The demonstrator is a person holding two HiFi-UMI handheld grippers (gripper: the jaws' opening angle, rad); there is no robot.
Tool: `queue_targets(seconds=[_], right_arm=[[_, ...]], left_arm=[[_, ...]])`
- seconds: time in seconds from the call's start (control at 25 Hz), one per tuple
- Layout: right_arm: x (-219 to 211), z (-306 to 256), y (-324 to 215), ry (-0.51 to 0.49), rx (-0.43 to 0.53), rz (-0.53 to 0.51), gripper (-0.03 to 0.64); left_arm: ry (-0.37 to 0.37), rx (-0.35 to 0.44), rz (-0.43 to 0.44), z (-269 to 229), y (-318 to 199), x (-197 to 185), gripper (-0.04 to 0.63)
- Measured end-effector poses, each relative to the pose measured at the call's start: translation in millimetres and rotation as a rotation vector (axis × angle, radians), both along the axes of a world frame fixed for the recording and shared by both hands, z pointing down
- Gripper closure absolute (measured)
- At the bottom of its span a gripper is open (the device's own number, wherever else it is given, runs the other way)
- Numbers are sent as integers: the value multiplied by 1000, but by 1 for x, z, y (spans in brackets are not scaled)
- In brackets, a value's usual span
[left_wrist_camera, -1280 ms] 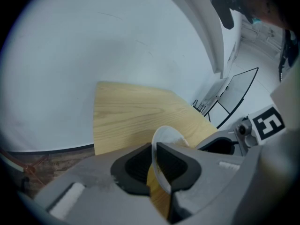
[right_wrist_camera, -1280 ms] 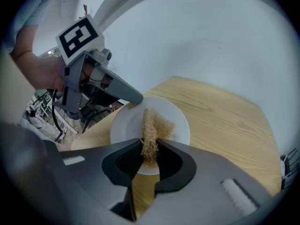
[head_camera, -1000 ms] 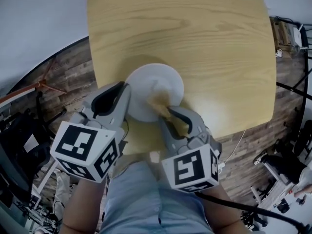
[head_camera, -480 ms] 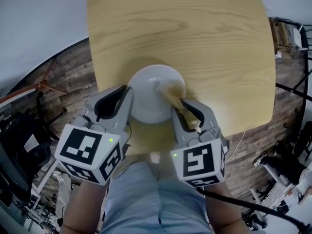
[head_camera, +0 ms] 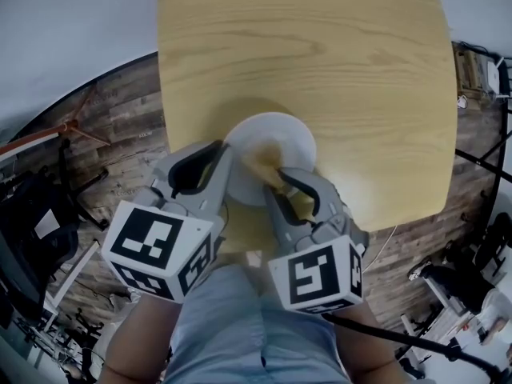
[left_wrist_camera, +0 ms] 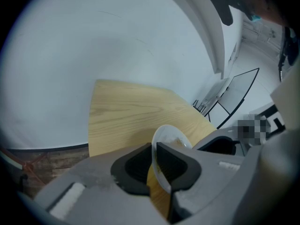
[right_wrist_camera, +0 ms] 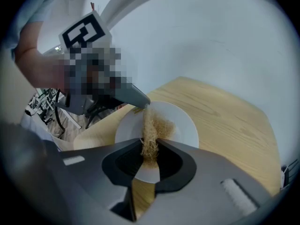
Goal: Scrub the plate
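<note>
**Plate [head_camera: 292, 138] clamped, scrubber [right_wrist_camera: 153, 123] on it**

Our left gripper [left_wrist_camera: 153, 149] pinches the plate's rim — jaws narrow. Our right gripper [right_wrist_camera: 150, 146] grips a tan fibrous scrubber touching the plate just ahead, over the desk [head_camera: 320, 54].

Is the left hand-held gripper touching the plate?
Touching: in the left gripper view, the left hand-held gripper clamps the plate by its rim.

no text, label or number can be read
</note>
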State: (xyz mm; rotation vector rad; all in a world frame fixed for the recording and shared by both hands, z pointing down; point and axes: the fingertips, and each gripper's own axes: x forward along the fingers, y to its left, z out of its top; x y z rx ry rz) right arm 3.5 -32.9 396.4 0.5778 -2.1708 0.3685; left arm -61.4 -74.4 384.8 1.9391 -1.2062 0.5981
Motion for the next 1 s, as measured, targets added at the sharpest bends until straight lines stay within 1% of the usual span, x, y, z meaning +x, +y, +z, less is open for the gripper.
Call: queue_targets(seconds=[0.16,0.28,0.36,0.48,0.6,0.76,1.0], right_arm=[[3,4,12,8,-43,-36,546],[12,7,18,26,-64,-42,546],[20,8,20,44,-70,-21,546],[37,11,17,79,-62,56,546],[53,10,8,105,-32,121,546],[65,10,2,116,-6,154,546],[66,7,-5,117,31,167,546]], left_arm=[[-3,-1,-1,2,0,-1,540],[-9,4,8,2,-1,0,540],[-10,10,3,0,-1,-1,540],[-16,24,3,-1,2,-3,540],[-52,45,22,-1,3,-4,540],[-120,85,51,-3,7,-3,540],[-172,129,22,-7,13,-16,540]])
